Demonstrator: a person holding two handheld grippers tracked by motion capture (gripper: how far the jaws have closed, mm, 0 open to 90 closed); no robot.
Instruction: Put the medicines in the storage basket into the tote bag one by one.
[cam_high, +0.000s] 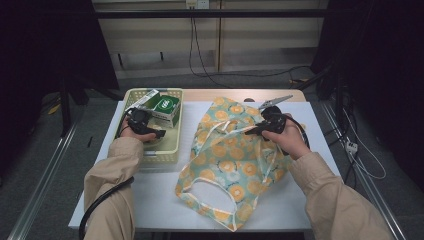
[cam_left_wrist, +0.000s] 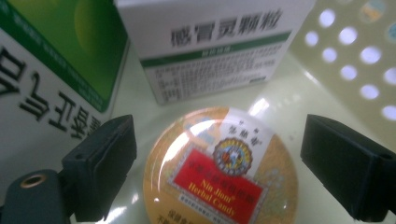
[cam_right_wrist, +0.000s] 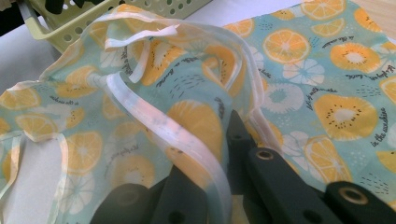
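In the high view the left tongs (cam_high: 159, 134) are reaching down into the pale yellow basket (cam_high: 172, 145) at the left of the desk (cam_high: 165, 200), beside the green-and-white boxes (cam_high: 165, 107), while the right tongs (cam_high: 251, 131) are resting on the fruit-print bag (cam_high: 225, 165) lying spread over the middle of the desk; the step in hand is judged to be picking an item out of the basket while the bag's mouth is being held up for it. In the left gripper view the jaws are standing wide, released, straddling the round candy tin (cam_left_wrist: 219, 168) on the basket floor without touching it; the next move is calling for a little more descent, then closing squarely on the tin's rim, keeping clear of the white medicine box (cam_left_wrist: 210, 42) behind it. In the right gripper view the jaws are clenched on the bag's white-edged hem (cam_right_wrist: 205, 154), pinching the cloth and holding it lifted
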